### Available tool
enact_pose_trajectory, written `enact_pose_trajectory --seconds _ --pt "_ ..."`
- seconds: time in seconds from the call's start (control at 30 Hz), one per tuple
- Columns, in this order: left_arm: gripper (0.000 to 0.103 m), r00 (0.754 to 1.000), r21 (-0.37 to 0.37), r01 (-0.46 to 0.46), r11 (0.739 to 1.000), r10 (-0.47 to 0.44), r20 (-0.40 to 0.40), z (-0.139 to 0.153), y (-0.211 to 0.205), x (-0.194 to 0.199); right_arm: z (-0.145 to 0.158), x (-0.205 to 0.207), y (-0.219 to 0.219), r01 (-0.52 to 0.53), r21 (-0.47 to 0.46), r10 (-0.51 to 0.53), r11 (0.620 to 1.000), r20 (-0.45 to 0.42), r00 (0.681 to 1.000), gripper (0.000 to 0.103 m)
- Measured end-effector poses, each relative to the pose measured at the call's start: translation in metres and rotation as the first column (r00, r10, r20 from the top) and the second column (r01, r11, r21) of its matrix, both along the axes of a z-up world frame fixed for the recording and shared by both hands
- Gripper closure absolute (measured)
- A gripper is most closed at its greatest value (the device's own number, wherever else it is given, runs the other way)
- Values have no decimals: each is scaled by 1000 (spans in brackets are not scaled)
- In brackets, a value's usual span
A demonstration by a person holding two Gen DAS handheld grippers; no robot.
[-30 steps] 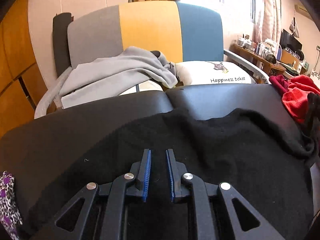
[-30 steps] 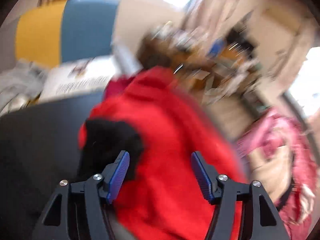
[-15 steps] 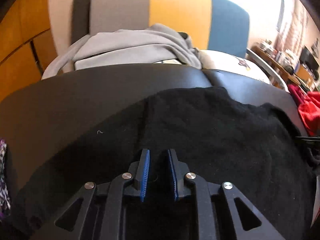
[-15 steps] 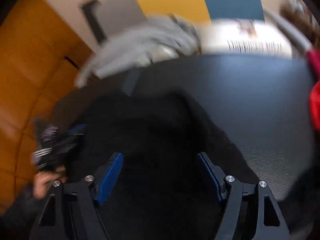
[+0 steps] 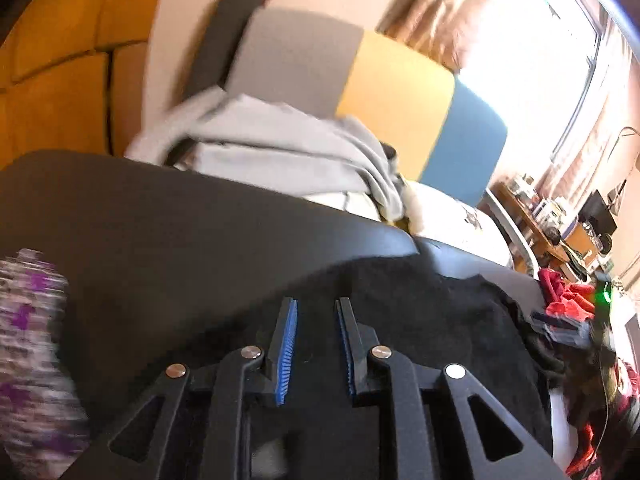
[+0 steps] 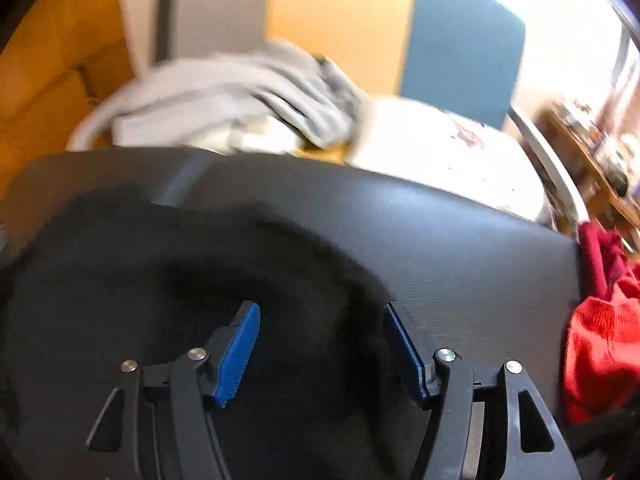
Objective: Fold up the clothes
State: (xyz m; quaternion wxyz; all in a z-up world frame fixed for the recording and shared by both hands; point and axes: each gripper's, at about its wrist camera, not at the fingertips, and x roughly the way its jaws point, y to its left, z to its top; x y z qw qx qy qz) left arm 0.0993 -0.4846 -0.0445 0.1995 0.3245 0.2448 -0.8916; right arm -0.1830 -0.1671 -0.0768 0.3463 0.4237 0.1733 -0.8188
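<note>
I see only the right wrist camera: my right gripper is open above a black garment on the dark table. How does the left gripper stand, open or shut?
Observer: The left gripper has its jaws close together, with only a narrow gap, over the black garment. Whether it pinches cloth, I cannot tell.
Operator: Where on the garment is it?
Observer: Near the far edge, with bare table beyond its tips.
Operator: Is anything at its left side?
Observer: Yes, a purple and white patterned cloth, blurred, at the left edge of that view.
</note>
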Motion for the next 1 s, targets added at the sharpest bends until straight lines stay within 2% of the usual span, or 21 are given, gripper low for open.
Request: enact_pose_trajectory --seconds 0.1,0.2,0.33,0.47,0.63,0.7,0.8,0.87,1.0 --pt "83 999 46 37 998 -37 1 -6 11 33 7 63 3 -120 -51 121 991 15 993 28" --pt "82 997 93 74 993 -74 1 -12 21 65 -7 114 16 -164 -83 169 983 66 983 28" --pt "80 993 156 118 981 -119 -5 -22 36 105 -28 140 39 -103 -94 114 990 113 987 28" --pt "80 994 238 112 965 -109 -25 -40 57 105 -47 147 62 -30 -88 43 996 143 989 28" --pt "80 989 204 142 969 -146 6 -45 83 94 -55 149 64 -53 -106 64 993 105 992 15" --pt "80 984 121 160 980 -168 59 -41 96 90 -56 150 63 -61 -99 70 993 88 994 13" --pt "79 969 28 207 978 -209 129 -40 113 86 -56 155 63 -64 -101 72 993 77 994 12" --pt "79 966 -15 208 978 -203 161 -40 118 87 -55 159 65 -61 -111 70 992 80 994 11" --pt "78 975 20 182 983 -183 129 -40 109 92 -59 156 56 -77 -107 85 991 69 994 8"
